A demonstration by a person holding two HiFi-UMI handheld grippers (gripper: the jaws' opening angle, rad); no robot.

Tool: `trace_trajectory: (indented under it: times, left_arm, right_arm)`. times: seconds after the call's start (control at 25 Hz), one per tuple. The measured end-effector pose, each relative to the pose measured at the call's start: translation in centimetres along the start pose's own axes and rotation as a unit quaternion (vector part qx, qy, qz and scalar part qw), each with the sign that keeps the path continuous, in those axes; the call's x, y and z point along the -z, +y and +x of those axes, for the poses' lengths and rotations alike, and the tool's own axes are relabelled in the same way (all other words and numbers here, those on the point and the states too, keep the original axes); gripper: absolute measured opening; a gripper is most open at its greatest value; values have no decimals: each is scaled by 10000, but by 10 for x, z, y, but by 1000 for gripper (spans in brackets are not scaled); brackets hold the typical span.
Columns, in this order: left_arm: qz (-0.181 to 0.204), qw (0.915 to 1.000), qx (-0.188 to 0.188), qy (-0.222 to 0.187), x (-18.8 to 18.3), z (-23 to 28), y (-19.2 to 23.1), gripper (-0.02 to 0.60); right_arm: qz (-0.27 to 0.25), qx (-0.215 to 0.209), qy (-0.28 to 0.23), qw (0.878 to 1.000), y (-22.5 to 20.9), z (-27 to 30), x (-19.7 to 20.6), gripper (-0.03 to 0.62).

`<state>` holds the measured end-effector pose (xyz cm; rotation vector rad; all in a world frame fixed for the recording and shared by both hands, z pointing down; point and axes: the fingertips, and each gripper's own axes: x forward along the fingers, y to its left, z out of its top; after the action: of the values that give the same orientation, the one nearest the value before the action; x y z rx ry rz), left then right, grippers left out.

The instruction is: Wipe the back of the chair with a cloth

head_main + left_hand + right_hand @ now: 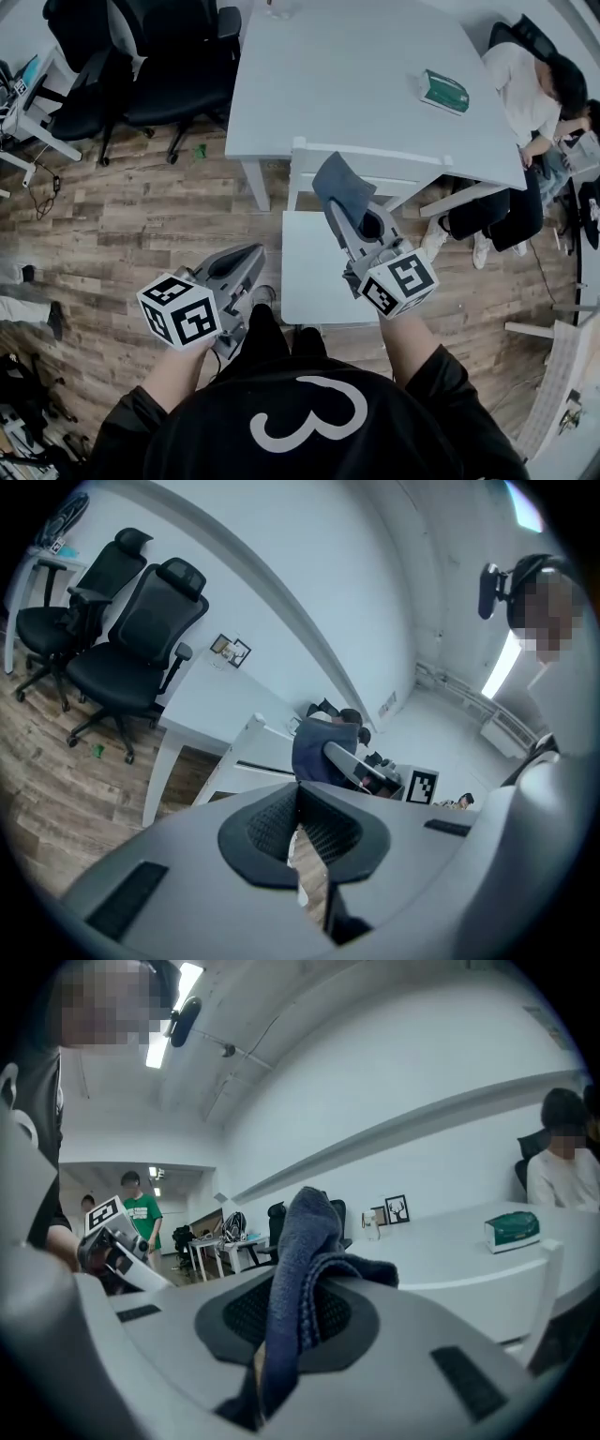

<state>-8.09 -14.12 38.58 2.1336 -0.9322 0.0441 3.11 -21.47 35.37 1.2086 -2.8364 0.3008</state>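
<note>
Black shirt (225, 417) fills the bottom edge. Lower left, my left gripper (246, 262) has its jaws closed to a sliver, empty. At centre my right gripper (342, 217) pinches the blue-grey cloth (342, 186) over the back of the white chair (412, 161).

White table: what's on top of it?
A green box near its right side and, at the far edge, a small framed picture beside a smaller unclear item. The rest of the white table looks bare. Its far edge runs out of the head view.
</note>
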Motion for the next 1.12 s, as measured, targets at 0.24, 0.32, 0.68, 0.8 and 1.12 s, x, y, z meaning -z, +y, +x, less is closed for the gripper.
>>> trace_trajectory:
  times: [0.24,0.32,0.68,0.8,1.12]
  left_arm:
    - [-146,9997,-109,136,-6,3,34,14]
    - [-256,9994,-121,212,-4,4,42,14]
    - [-232,9996,6,152,-16,13,44,14]
    - [-198,9996,3,176,-17,17,43,14]
    - [-159,9997,-114,177,-14,20,39,14]
  right_arm:
    - [-100,462,178,9987,-7,38,18,48]
    - [-162,587,250,9978,-13,47,26,48]
    - [-641,909,874,9899,-41,82,72,48]
    - [-690,923,981,9885,-47,92,78,48]
    - [-857,871,1141,9859,-51,104,87,48]
